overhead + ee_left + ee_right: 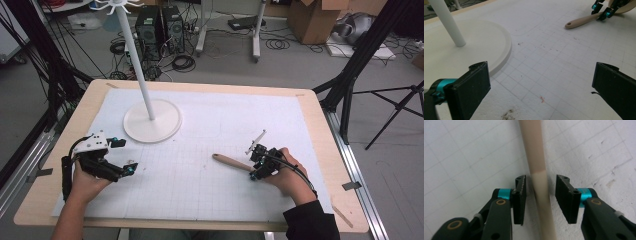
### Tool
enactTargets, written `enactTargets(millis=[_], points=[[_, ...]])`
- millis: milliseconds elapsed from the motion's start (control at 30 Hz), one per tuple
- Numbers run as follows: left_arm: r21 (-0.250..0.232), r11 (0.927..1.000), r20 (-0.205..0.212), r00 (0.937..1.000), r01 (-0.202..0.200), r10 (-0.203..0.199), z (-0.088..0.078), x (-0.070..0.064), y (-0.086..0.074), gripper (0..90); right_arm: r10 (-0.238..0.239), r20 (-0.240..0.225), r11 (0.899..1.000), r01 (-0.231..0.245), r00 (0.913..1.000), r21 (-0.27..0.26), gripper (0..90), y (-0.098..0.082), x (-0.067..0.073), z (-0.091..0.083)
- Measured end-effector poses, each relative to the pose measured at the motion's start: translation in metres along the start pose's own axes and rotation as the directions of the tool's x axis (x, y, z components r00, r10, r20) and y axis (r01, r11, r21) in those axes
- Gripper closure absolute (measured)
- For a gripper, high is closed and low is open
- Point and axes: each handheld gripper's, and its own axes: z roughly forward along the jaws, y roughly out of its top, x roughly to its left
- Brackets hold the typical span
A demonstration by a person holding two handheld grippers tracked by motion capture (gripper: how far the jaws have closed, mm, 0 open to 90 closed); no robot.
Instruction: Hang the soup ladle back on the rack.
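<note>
**Right gripper straddles a wooden handle; left gripper waits wide open**

The wooden table [60, 145] carries a white gridded mat [210, 165], smudged and flecked with dirt in the left gripper view. Behind it lies a grey floor strewn with cables, two black computer towers [160, 27] and cardboard boxes [320, 17]; any print on them is too small to read. A white stand [150, 120] sits on the mat's far left, its pole rising to hooks cut off by the top edge.

The left gripper [120, 157] rests at the near left in the person's hand, its jaws spread wide with nothing between them. The right gripper [256, 162] is near right, its jaws parted on either side of a wooden handle [537, 157] lying on the mat, with a gap showing at each pad. The handle's head is hidden beneath the gripper and hand, so I cannot tell what utensil it is. A thin metal rod [256, 141] pokes out past the gripper, hard to make out.
</note>
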Motion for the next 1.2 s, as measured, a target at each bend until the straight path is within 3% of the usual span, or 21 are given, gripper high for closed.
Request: enactTargets(millis=[167,467,700,800,967,1000,1100,1200], points=[[0.003,1.0,0.005,1.0,-0.003,0.003,0.0,0.0,0.0,1.8,0.009,-0.019,1.0,-0.009,0.9998,-0.01,71.8,0.0,-0.001,0.0],[0.002,1.0,0.003,1.0,-0.006,0.006,0.0,0.0,0.001,1.8,0.02,-0.04,1.0,-0.02,0.999,0.004,74.8,0.002,-0.003,0.001],[-0.006,1.0,0.003,1.0,-0.006,0.006,-0.001,-0.001,0.002,1.8,-0.029,-0.015,0.999,0.03,0.9995,0.032,78.4,0.006,0.003,0.0],[-0.005,1.0,0.003,1.0,-0.006,0.006,-0.002,0.0,0.002,1.8,-0.021,-0.012,1.0,0.021,0.9997,0.02,78.5,0.006,0.003,0.0],[-0.007,1.0,0.002,1.0,-0.003,0.003,-0.003,0.001,0.001,1.8,-0.005,-0.06,0.997,0.0,0.9982,-0.072,78.5,0.002,-0.001,-0.008],[-0.008,1.0,0.001,1.0,0.001,-0.001,-0.003,0.001,0.001,1.8,-0.002,-0.102,0.993,-0.011,0.9948,-0.12,78.5,0.001,-0.002,-0.014],[-0.006,1.0,0.002,1.0,-0.001,0.001,-0.003,0.001,0.0,1.8,-0.011,-0.124,0.987,-0.009,0.9923,-0.159,78.6,0.001,-0.002,-0.02],[-0.006,1.0,0.0,1.0,-0.002,0.002,-0.003,0.001,0.001,1.8,-0.032,-0.153,0.973,-0.004,0.9878,-0.229,78.6,0.001,-0.003,-0.029]])
